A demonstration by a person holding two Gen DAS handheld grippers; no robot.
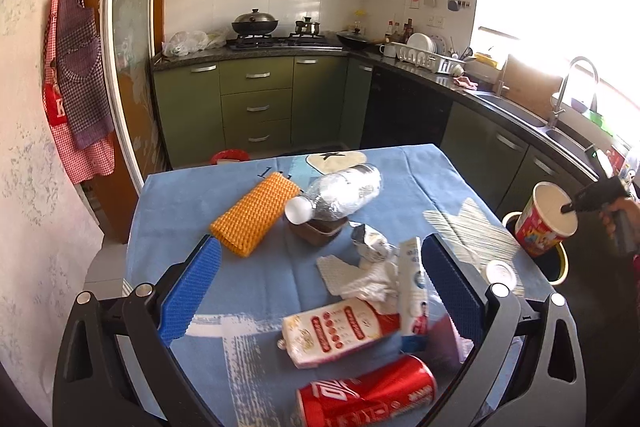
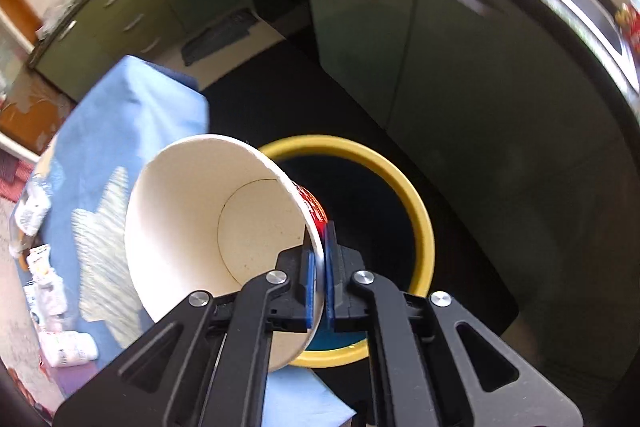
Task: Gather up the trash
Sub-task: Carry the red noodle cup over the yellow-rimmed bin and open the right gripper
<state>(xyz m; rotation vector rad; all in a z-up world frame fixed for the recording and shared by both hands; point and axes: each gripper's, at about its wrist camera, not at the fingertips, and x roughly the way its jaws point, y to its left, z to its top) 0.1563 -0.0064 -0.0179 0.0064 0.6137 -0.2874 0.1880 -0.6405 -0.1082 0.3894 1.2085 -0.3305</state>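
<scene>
My right gripper (image 2: 320,255) is shut on the rim of a red and white paper cup (image 2: 212,223), one pad inside and one outside. The cup hangs tilted over the yellow-rimmed bin (image 2: 424,223) beside the table. From the left wrist view the same cup (image 1: 546,223) and right gripper (image 1: 570,207) show at the far right above the bin (image 1: 560,267). My left gripper (image 1: 320,291) stands open above the blue tablecloth (image 1: 248,279). Trash lies below it: a red soda can (image 1: 368,395), a white and red pouch (image 1: 340,331), crumpled paper (image 1: 360,275) and a crushed plastic bottle (image 1: 340,193).
An orange woven mat (image 1: 254,213) and a brown dish (image 1: 318,229) lie on the table, with a white lid (image 1: 500,271) near its right edge. Green kitchen cabinets (image 1: 256,99), a stove and a sink (image 1: 516,107) line the walls behind. Aprons (image 1: 78,75) hang at left.
</scene>
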